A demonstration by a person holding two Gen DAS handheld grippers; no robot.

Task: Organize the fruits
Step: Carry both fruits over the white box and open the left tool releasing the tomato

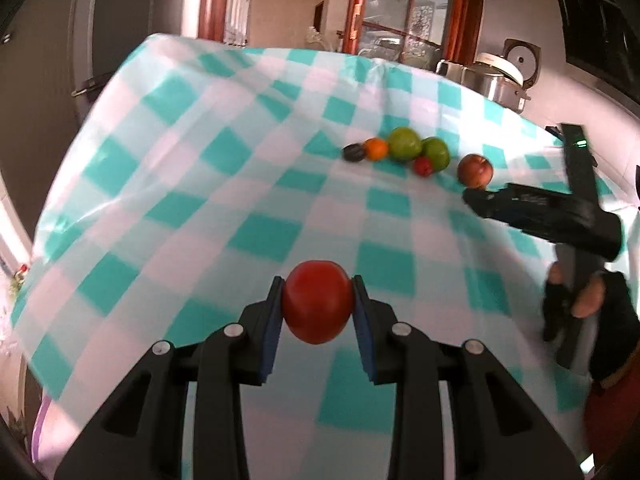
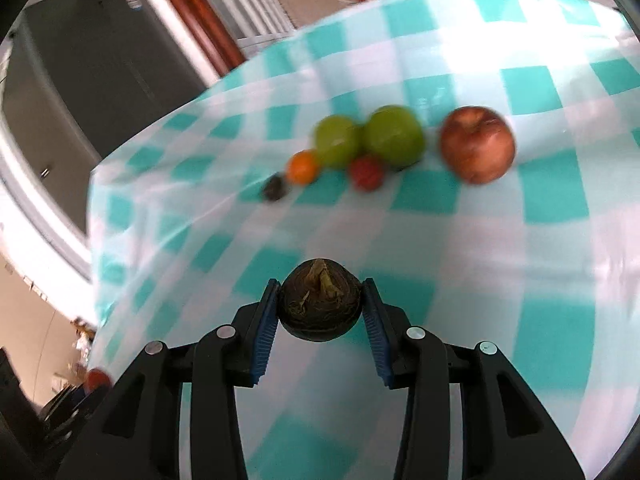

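The left claw (image 1: pixel 318 304) grips a red tomato (image 1: pixel 318 302) above the checked table (image 1: pixel 168 184). The right claw (image 2: pixel 320 306) clamps a dark round fruit (image 2: pixel 320 306). Ahead lie two green apples (image 2: pixel 368 138), an orange (image 2: pixel 303 167), a small red fruit (image 2: pixel 366 174) and a red apple (image 2: pixel 477 144), bunched together.

Home kitchen: rice cooker (image 1: pixel 505 67), refrigerator (image 2: pixel 92 92), checkered tablecloth (image 1: pixel 200 184).

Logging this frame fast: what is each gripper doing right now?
Left gripper: closed on a red tomato.
Right gripper: closed on a dark round fruit.
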